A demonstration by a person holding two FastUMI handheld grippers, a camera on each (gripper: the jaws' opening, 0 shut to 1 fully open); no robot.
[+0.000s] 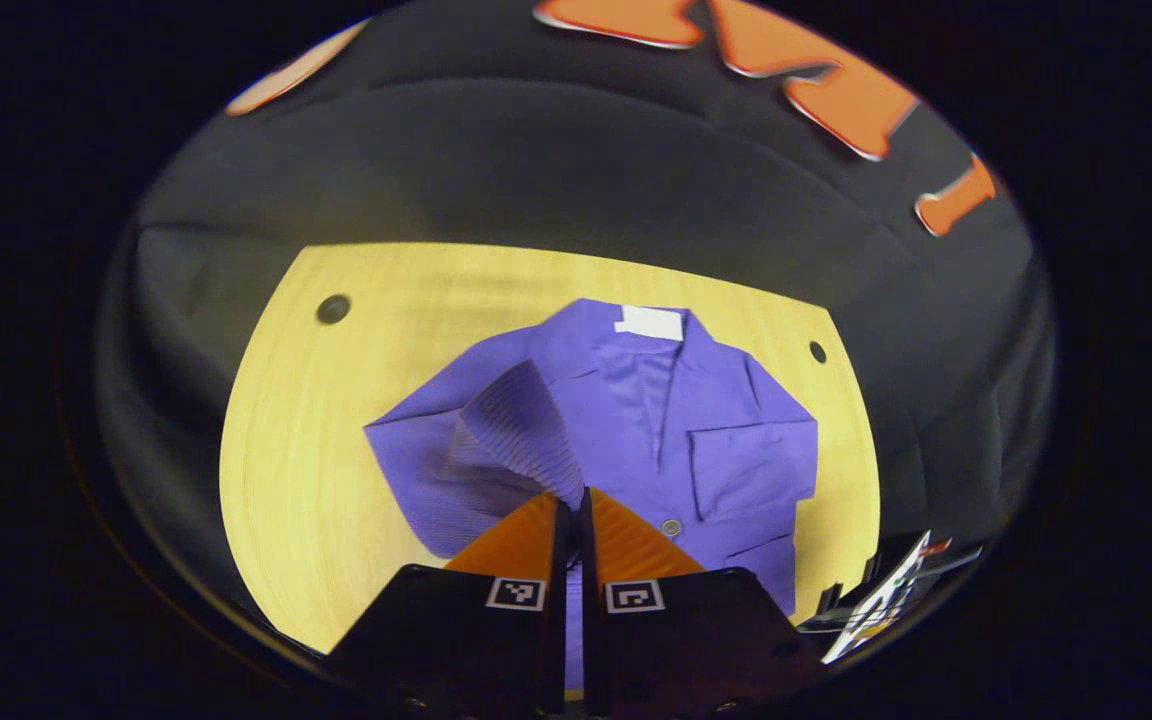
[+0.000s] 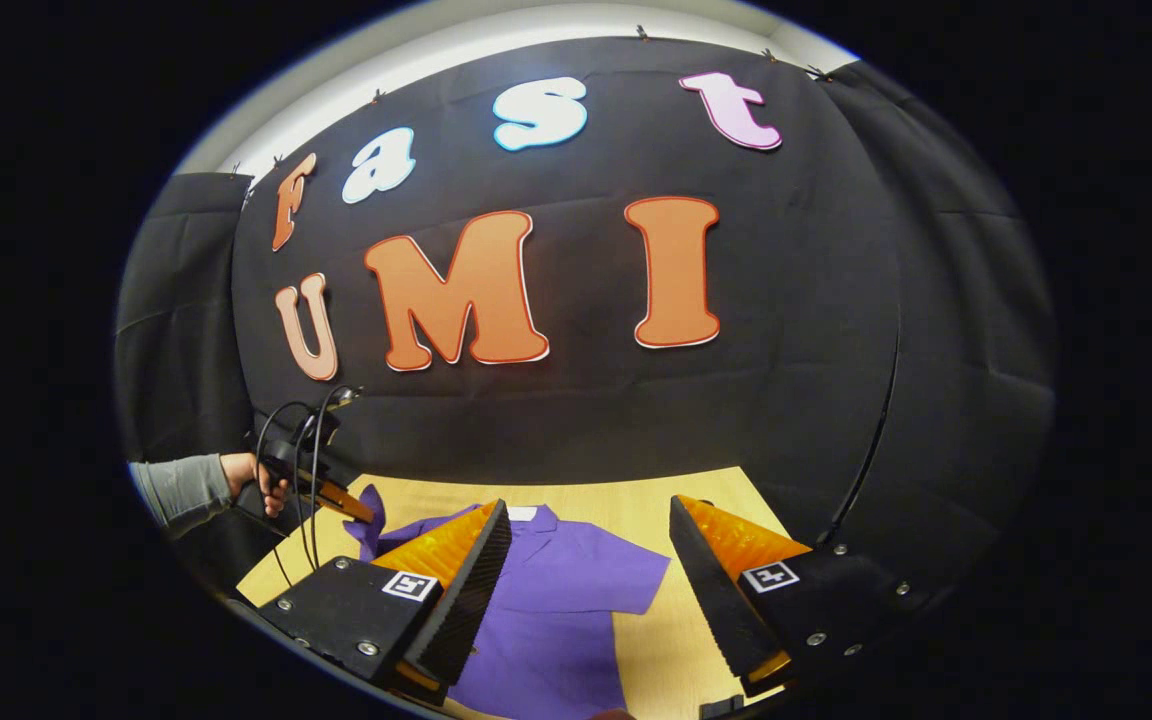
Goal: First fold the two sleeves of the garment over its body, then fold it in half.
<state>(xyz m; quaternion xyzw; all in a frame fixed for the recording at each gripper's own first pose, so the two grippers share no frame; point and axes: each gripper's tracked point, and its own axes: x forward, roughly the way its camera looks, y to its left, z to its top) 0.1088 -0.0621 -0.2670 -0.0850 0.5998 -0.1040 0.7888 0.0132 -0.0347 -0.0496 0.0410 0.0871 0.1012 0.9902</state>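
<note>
Purple shirt [image 1: 636,430] was seen in the left gripper view spread on the yellow wooden table [image 1: 296,480], its left sleeve [image 1: 521,430] pinched and lifted by the left gripper [image 1: 572,515]; it is judged that the sleeve should be carried flat across the body. In the right gripper view, the right gripper [image 2: 591,560] was held agape above the shirt, black cloth wall [image 2: 786,400] beyond.

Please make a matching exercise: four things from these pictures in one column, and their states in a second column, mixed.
1. left tongs
2. right tongs
3. raised sleeve
4. other sleeve

a. lies flat on the table
b. open, holding nothing
c. lifted over the shirt
d. closed on the sleeve cloth

Pairs: 1-d, 2-b, 3-c, 4-a
</note>
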